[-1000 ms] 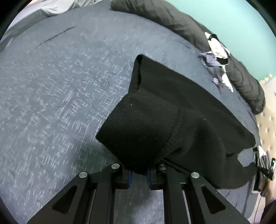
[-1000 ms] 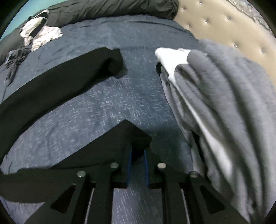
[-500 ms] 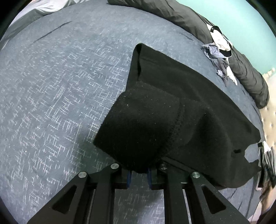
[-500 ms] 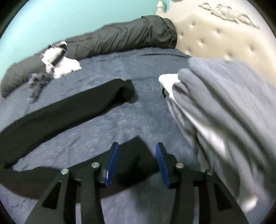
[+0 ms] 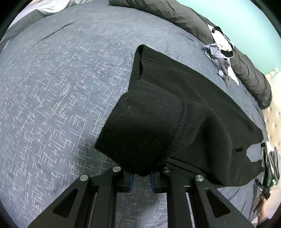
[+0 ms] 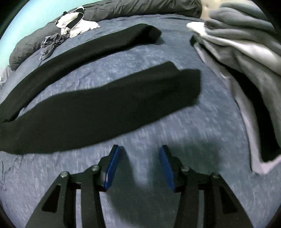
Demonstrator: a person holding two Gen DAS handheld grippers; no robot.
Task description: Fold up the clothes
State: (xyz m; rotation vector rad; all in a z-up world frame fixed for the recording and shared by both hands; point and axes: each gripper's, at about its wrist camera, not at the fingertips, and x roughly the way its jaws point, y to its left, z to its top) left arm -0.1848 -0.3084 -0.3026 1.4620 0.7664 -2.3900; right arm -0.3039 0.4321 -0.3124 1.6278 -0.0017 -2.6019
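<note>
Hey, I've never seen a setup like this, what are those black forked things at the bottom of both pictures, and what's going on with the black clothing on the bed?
Those are two hand-held grippers, one in each of a person's hands, each with a camera looking along its fingers. The left wrist view shows the left gripper pinching a folded-over edge of the black garment, which lies on the blue bedspread. The right wrist view shows the right gripper; its blue-padded jaws have just been opening, with nothing between them, and the garment's two long black parts lie flat ahead. A grey blanket is heaped at right. A dark duvet and small crumpled clothes lie at the far edge.
</note>
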